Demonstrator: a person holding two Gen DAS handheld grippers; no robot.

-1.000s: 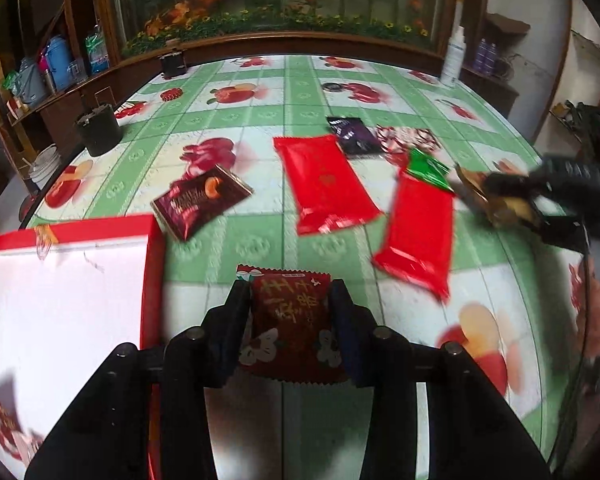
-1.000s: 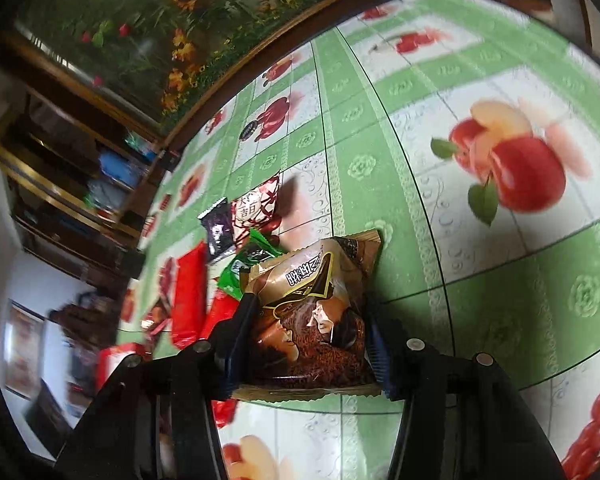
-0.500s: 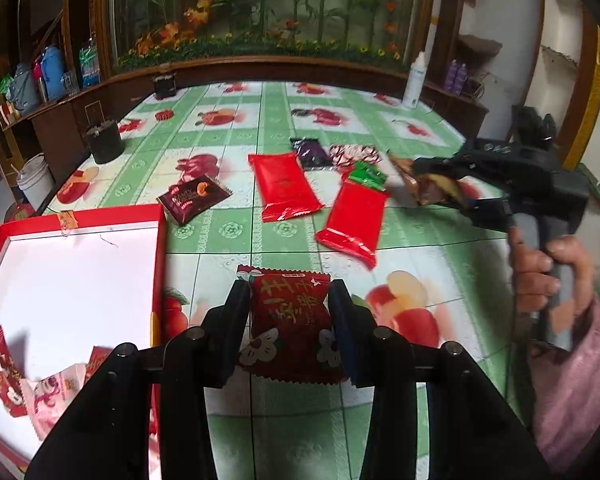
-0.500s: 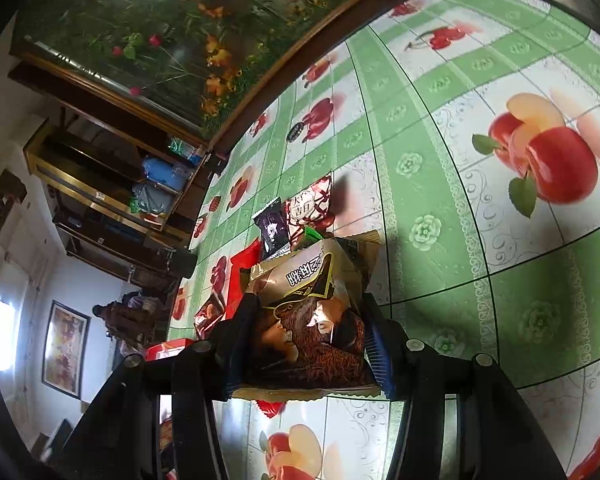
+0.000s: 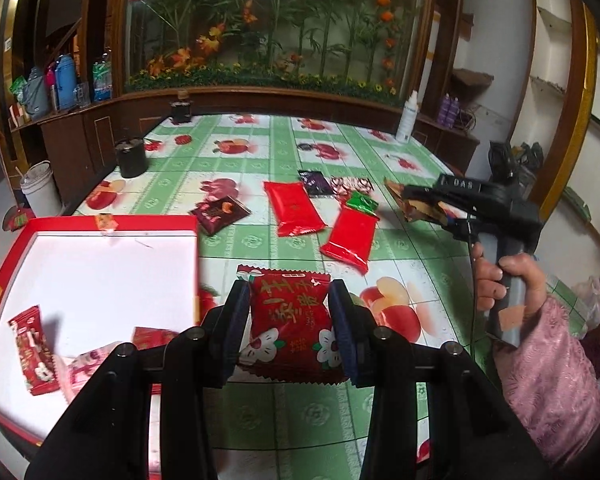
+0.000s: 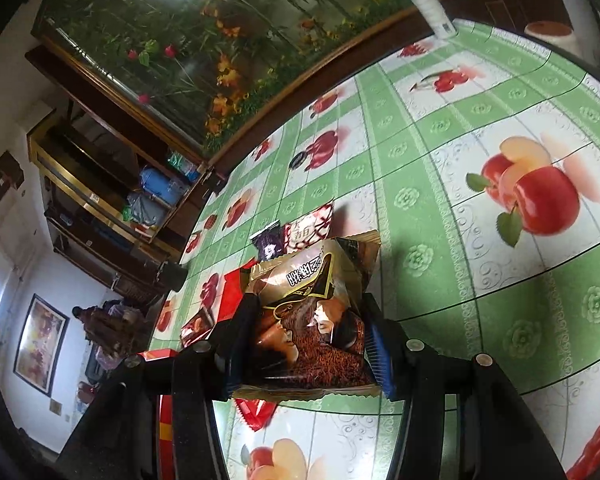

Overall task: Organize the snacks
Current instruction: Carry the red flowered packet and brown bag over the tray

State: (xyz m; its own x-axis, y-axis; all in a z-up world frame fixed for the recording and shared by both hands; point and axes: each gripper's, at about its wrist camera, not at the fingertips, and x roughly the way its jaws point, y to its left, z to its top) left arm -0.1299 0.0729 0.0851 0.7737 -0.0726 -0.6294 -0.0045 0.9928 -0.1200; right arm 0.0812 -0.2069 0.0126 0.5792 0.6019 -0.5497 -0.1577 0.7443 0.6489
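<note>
while the red box [image 5: 100, 224] sits at the table's [image 5: 260, 420] near-left edge, the left gripper [image 5: 288, 316] pinches a red snack packet [image 5: 290, 320] just right of it. farther right of the box, the right gripper [image 6: 306, 344] clamps a brown-gold snack packet [image 6: 312, 312] above the table.

A table under a glossy green-and-white checked oilcloth printed with fruit [image 5: 260, 240] carries a shallow red-rimmed, white-floored box [image 5: 100, 272] at eight o'clock; two long red foil packets [image 5: 296, 208] at centre; a black cup [image 5: 131, 158] at ten o'clock; a white bottle [image 5: 406, 118] at one.
</note>
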